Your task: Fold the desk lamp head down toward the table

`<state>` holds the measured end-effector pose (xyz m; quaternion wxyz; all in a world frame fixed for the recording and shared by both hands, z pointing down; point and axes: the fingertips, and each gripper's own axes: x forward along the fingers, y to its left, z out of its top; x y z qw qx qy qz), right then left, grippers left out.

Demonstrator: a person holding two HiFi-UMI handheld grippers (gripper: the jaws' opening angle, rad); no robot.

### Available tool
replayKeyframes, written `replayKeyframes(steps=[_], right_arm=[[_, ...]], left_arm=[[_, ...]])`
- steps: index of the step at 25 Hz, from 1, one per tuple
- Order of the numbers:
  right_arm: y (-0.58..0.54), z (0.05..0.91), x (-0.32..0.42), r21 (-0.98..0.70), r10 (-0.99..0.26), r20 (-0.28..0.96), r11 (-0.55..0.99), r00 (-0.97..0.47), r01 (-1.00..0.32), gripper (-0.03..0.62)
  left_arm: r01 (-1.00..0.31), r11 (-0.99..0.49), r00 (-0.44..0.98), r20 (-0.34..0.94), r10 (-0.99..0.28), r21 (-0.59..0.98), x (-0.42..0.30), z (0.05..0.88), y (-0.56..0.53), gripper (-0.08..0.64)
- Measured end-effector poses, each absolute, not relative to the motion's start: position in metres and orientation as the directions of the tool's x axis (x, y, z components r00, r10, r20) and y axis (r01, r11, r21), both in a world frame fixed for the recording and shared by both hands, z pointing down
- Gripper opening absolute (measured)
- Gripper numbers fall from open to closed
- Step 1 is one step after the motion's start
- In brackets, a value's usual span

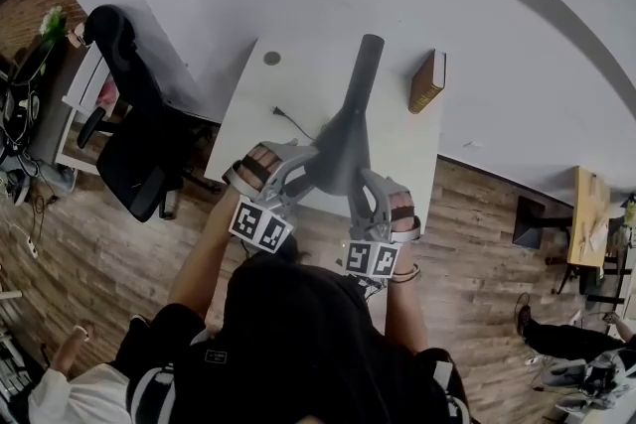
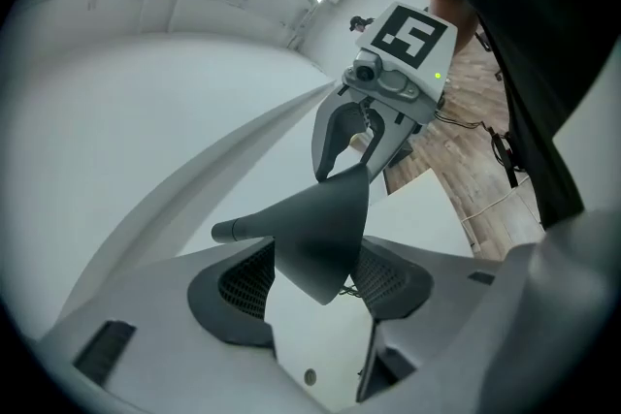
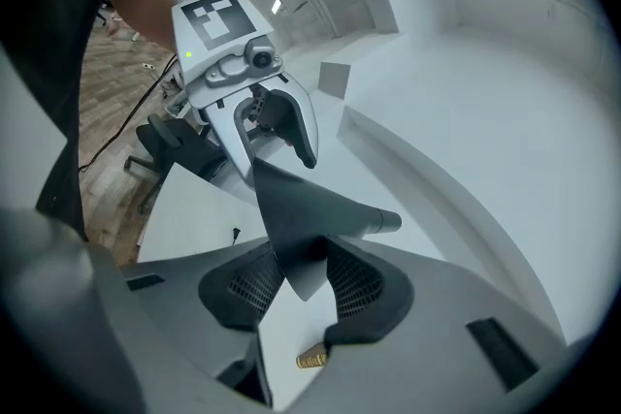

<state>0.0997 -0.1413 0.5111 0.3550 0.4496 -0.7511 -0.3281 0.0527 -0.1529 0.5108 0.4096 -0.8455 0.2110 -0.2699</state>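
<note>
Head view: your dark-clad shoulders [image 1: 298,333] sit nearest, with both forearms out ahead. The left gripper [image 1: 306,156] and the right gripper [image 1: 370,182] flank the wide end of the lamp head [image 1: 341,139], one on each side, over the white table [image 1: 288,79]. Its narrow end [image 1: 368,55] points away from both grippers. A book [image 1: 427,81] lies on the table beyond the right gripper and to its right. A black office chair [image 1: 134,144] stands off the table, well left of the left gripper.

Left gripper view: jaws stand wide with the dark grey lamp head between them. The pads [image 2: 243,291] look to bear on it on both sides. The right gripper is just past it, facing you.

Right gripper view: jaws partly apart and closed on the lamp head, pads pressing both flanks. The left gripper sits just beyond, opposite. A small gold-coloured item [image 3: 312,360] shows below the jaws; can't tell what it is.
</note>
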Motion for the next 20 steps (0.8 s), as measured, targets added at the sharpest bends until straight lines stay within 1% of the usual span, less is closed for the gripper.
replayKeyframes(steps=[4, 10, 20], right_arm=[[-0.141, 0.512, 0.100, 0.811, -0.907, 0.241, 0.384, -0.345, -0.441, 0.145], [-0.143, 0.514, 0.102, 0.813, -0.907, 0.244, 0.385, -0.344, -0.437, 0.148], [-0.152, 0.542, 0.105, 0.851, -0.913, 0.244, 0.363, -0.326, -0.378, 0.168]], left_arm=[[-0.086, -0.557, 0.763, 0.305, -0.569, -0.826, 0.060, 0.516, -0.151, 0.198], [-0.105, -0.564, 0.768, 0.293, -0.569, -0.819, 0.062, 0.518, -0.152, 0.195], [-0.105, -0.461, 0.741, 0.240, -0.627, -0.881, 0.064, 0.544, -0.163, 0.196]])
